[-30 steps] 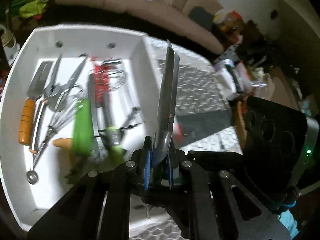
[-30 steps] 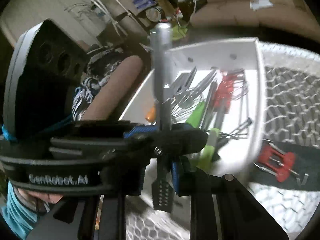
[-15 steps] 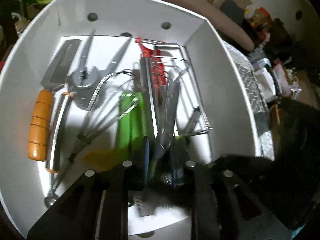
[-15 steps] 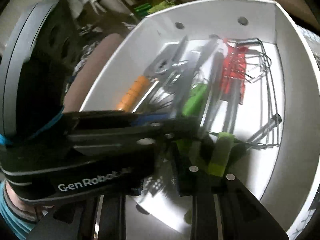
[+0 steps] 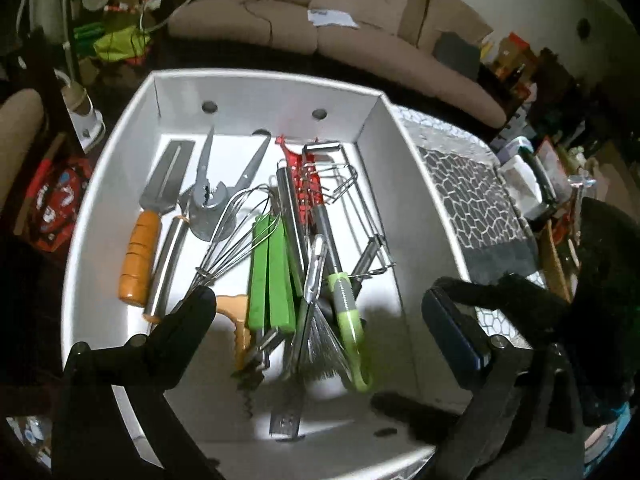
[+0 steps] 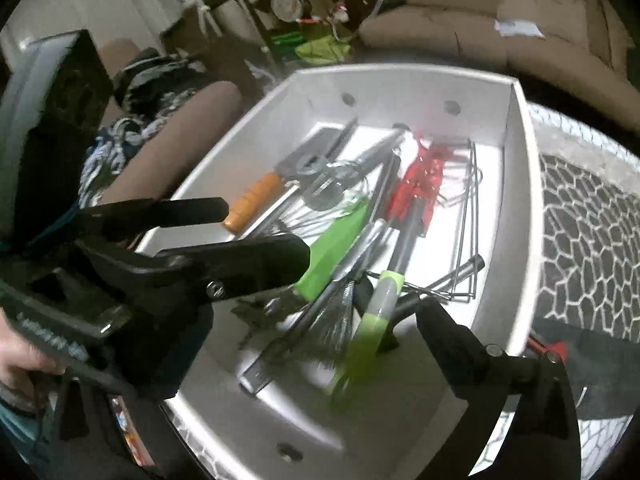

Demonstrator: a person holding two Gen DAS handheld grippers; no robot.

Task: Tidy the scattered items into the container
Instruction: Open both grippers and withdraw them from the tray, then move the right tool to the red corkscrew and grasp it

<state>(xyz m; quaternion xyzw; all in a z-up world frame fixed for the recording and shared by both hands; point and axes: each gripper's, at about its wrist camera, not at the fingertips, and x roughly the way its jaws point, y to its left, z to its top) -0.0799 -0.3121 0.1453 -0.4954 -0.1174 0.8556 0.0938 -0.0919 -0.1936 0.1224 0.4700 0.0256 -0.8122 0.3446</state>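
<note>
The white container [image 5: 376, 128] [image 6: 516, 184] holds several kitchen tools: an orange-handled spatula [image 5: 140, 256], metal tongs [image 5: 212, 196], a whisk [image 5: 232, 236], green-handled tools [image 5: 270, 276], a red utensil [image 5: 304, 184] and a long steel tool [image 5: 314, 276] lying on top. My left gripper [image 5: 316, 312] is open and empty above the container's near half. My right gripper [image 6: 360, 284] is open and empty over the same pile; the left gripper's fingers [image 6: 240, 260] show at its left. A small red tool [image 6: 554, 350] lies outside on the mat.
The container stands on a honeycomb-patterned mat [image 5: 468, 196] [image 6: 588, 240]. A beige sofa [image 5: 320, 28] runs behind. Cluttered bottles and boxes [image 5: 532, 184] stand at the right, and a chair with clothes [image 6: 160, 120] at the left.
Both grippers were shut on long steel tools, moved over the container and opened. The tools now lie in the pile inside.
</note>
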